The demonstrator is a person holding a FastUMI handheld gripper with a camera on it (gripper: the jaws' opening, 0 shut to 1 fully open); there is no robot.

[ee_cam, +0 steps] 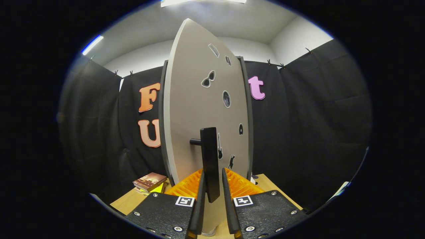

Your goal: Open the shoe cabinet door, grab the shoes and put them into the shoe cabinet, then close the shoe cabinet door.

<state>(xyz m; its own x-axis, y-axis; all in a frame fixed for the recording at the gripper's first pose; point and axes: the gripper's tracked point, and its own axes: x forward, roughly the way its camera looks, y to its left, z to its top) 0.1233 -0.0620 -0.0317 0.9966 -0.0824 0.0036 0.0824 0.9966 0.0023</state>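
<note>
Black cloth is draping the booth behind a light wooden tabletop point(265, 186); on it the pale grey flat-panelled shoe cabinet door point(196, 109), dotted with small dark stickers, is standing upright just ahead of the gripper point(212, 196). Its tall black bar handle point(210, 159) is running vertically, long axis up and down, standing off the panel on a short peg; the lower end is sitting between the two fingers, which are drawn in close on either side, though I cannot tell whether both are actually pressing on it. Judging by this, the door-handling step is in hand; the panel seems to be angled, its left edge nearer, so it is probably partly swung. The next move calls for a firm pinch and a steady arc about the hinge. Beyond the door, a brown book point(150, 181) is lying on the table to the left.
</note>
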